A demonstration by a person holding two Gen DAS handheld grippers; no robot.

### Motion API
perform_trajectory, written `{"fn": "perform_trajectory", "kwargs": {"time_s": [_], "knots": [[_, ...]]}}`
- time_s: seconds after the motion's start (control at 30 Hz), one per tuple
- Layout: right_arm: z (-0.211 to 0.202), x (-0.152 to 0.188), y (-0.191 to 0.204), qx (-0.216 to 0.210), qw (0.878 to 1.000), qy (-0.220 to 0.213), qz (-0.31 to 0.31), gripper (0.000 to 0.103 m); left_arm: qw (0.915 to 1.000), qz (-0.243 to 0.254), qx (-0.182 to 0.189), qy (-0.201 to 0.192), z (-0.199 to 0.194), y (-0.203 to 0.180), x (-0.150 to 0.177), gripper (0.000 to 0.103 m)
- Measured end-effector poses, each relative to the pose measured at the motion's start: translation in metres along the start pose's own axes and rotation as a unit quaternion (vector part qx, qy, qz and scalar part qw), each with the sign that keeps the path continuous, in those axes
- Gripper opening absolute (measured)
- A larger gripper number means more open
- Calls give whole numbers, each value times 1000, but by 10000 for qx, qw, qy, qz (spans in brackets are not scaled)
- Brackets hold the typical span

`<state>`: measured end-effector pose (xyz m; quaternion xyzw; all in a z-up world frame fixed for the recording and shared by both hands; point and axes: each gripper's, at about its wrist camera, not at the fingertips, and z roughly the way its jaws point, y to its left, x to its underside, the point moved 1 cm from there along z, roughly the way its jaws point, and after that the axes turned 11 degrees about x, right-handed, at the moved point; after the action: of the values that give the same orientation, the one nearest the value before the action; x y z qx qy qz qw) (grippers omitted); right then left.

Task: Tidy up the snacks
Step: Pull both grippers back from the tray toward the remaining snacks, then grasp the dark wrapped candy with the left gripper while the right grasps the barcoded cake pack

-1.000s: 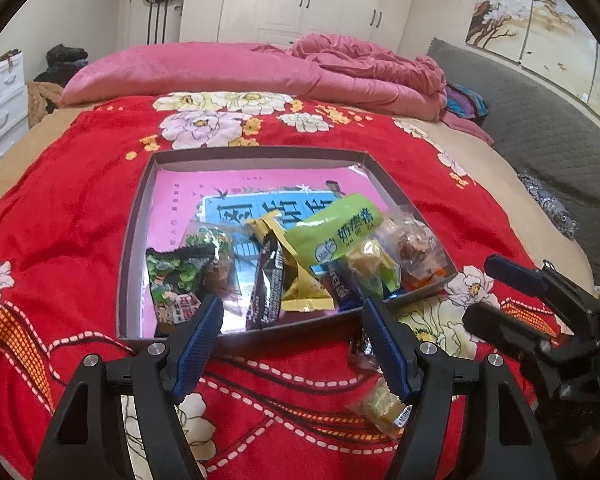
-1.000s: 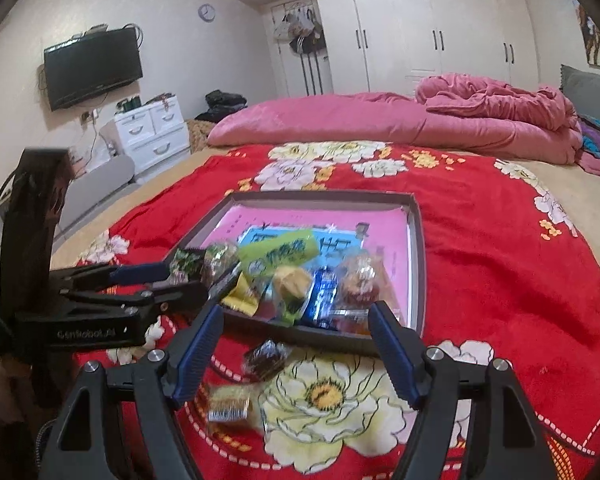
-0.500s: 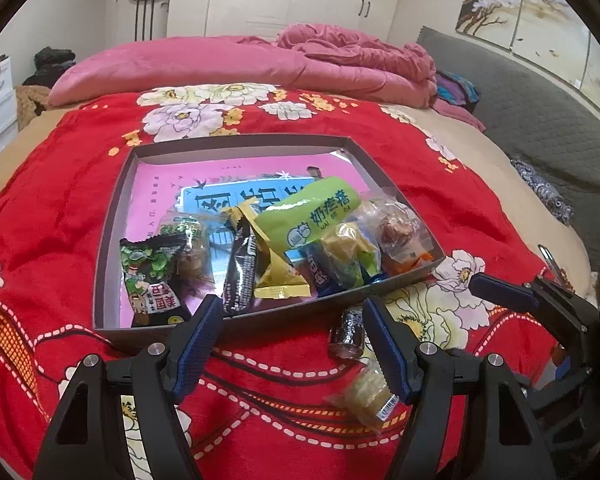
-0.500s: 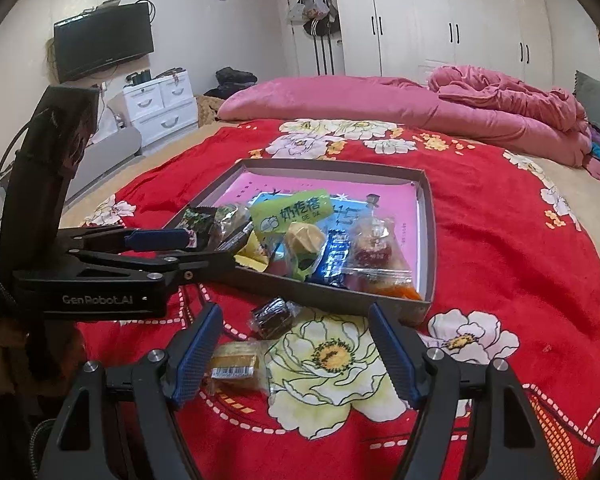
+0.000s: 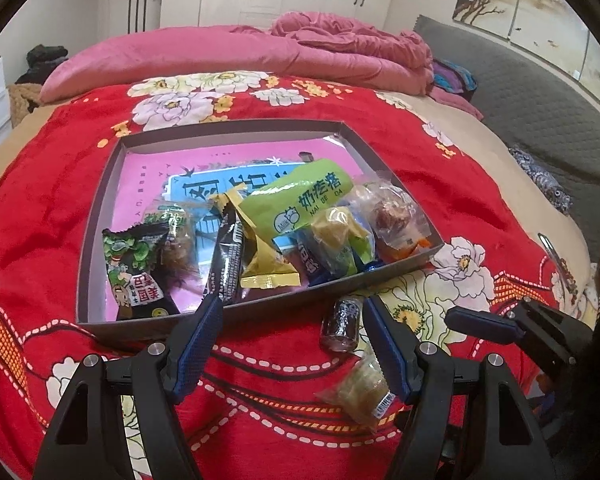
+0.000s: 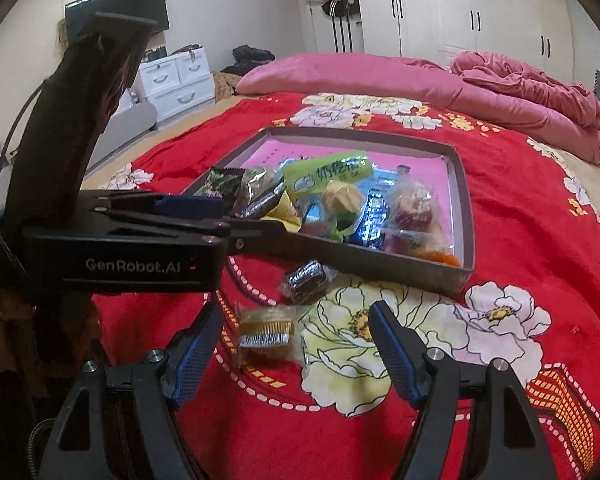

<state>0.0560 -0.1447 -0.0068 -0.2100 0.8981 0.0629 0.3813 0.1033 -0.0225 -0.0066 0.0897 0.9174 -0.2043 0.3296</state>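
A shallow grey box (image 5: 100,208) (image 6: 466,216) with a pink lining lies on the red flowered blanket and holds several snack packets, among them a green pouch (image 5: 304,196) (image 6: 328,172). Two snacks lie loose on the blanket in front of the box: a dark wrapped candy (image 5: 342,322) (image 6: 306,280) and a clear-wrapped yellow cake (image 5: 362,388) (image 6: 266,330). My left gripper (image 5: 290,316) is open just short of the box's near wall, nothing between its fingers. My right gripper (image 6: 294,322) is open low over the blanket, and the yellow cake lies between its fingertips, untouched.
A rolled pink duvet (image 5: 228,56) (image 6: 400,80) lies across the far side of the bed. A grey padded headboard (image 5: 540,108) runs along the right. White drawers (image 6: 176,84) and wardrobes stand beyond the bed. The left gripper's body (image 6: 140,240) crosses the right wrist view.
Both grippers have drawn back from the box and dipped. The two loose snacks now show fully in the left view, and the yellow cake has come between the right fingertips. Both stayed open.
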Motion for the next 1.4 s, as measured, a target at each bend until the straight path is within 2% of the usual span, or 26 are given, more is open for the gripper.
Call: {"fn": "perform_trajectory", "kwargs": {"time_s": [0.37,1.1,1.3,1.4], "knots": [[13,6,4,-63,9997,212,49,75,9993,-75,207,297,18,-3,2,74],[27,15,15,-33,9990,420,-136,75,9959,162,298,844,46,-12,6,74],[33,16,18,34,9987,459,-232,75,9951,182,322,922,50,-11,6,63],[34,16,20,78,9986,446,-267,75,9949,168,358,930,51,-10,5,54]]}}
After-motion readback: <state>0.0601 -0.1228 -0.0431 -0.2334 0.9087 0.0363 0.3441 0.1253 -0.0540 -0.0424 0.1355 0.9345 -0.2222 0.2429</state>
